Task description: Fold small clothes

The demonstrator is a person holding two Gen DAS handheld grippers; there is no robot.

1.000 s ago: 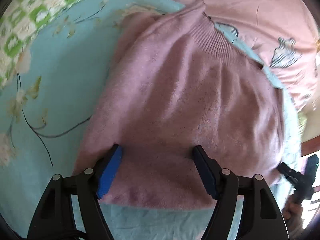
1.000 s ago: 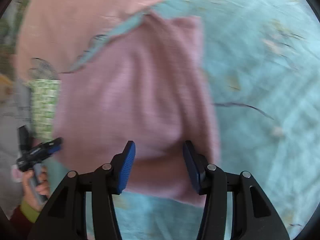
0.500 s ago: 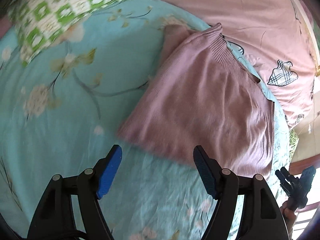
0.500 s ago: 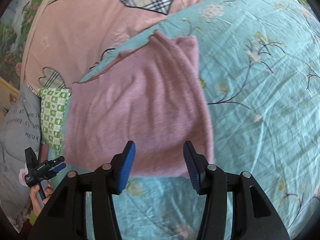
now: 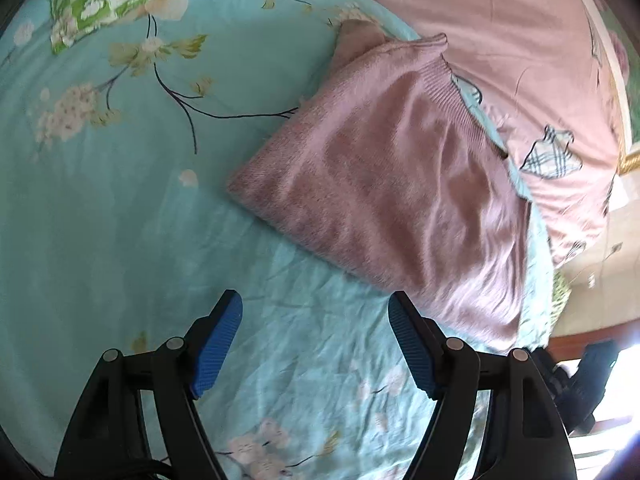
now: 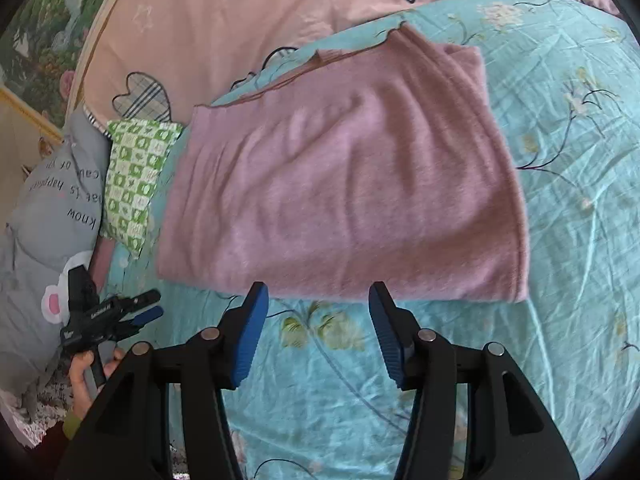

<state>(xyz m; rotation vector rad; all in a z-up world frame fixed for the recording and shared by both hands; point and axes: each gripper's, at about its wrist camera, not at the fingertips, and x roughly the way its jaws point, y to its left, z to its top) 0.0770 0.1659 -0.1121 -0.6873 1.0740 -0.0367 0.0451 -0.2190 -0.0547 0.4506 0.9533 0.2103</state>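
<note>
The grey pillow (image 6: 44,216) reads, upside down, "know" and "happiness".

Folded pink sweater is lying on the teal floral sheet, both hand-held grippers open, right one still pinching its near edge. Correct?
Not quite. The right wrist view shows the right hand-held gripper open and clear of the pink sweater, pinching nothing. The rest holds: sweater folded on the teal floral sheet, left hand-held gripper open too.

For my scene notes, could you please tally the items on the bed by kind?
Folded pink sweater: 1
Green checked pillow: 1
Grey printed pillow: 1
Pink quilt: 1
Turquoise floral sheet: 1
Total: 5
</note>
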